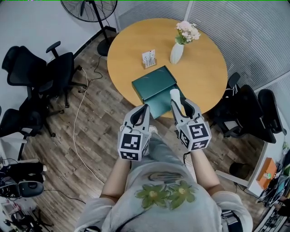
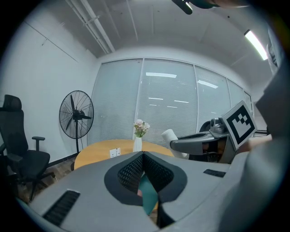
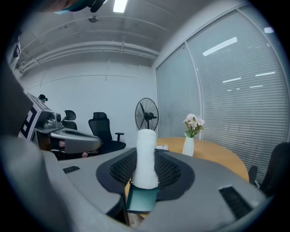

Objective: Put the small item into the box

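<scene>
A dark green box [image 1: 154, 86] lies on the round wooden table [image 1: 204, 72] near its front edge, its drawer part [image 1: 159, 106] slid out toward me. My right gripper [image 1: 182, 105] is shut on a white cylindrical roll [image 1: 176, 98], which stands up between the pads [image 3: 146, 158] just right of the drawer. The green drawer [image 3: 140, 198] shows below the roll in the right gripper view. My left gripper [image 1: 144, 110] hovers at the table's front edge, left of the drawer, with its jaws together and nothing in them; the box [image 2: 147, 195] shows as a sliver below its tips.
A white vase with pink flowers [image 1: 179, 45] and a small white card holder [image 1: 149, 59] stand on the table behind the box. Black office chairs [image 1: 41, 74] sit to the left, more chairs [image 1: 253, 111] to the right. A floor fan [image 1: 93, 11] stands at the back.
</scene>
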The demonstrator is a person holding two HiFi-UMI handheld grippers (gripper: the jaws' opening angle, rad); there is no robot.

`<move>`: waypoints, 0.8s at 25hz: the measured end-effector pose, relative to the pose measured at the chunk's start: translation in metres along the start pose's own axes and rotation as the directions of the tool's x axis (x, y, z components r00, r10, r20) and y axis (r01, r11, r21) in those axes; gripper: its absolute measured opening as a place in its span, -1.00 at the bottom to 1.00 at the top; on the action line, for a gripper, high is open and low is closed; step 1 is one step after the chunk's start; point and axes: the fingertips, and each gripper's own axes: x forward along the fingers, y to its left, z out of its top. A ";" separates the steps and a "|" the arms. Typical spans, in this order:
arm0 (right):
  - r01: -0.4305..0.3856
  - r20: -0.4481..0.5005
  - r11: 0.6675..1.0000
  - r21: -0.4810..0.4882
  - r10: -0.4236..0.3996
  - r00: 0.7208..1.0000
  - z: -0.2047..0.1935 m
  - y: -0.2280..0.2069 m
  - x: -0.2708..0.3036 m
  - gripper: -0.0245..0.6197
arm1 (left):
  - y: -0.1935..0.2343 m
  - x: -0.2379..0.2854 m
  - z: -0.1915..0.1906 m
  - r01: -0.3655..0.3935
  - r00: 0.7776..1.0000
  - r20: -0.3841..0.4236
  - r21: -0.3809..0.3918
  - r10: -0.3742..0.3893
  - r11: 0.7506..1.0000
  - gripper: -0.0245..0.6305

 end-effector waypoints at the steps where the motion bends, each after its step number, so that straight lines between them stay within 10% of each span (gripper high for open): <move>1: -0.003 -0.006 1.000 -0.001 0.003 1.000 -0.001 -0.003 0.006 -0.53 | 0.004 0.004 0.001 -0.003 1.000 0.000 0.003 0.003 1.000 -0.92; 20: -0.124 -0.180 0.992 0.032 0.128 0.975 -0.041 -0.045 0.097 -0.52 | 0.049 0.098 0.009 -0.016 0.999 -0.049 0.009 0.017 1.000 -0.92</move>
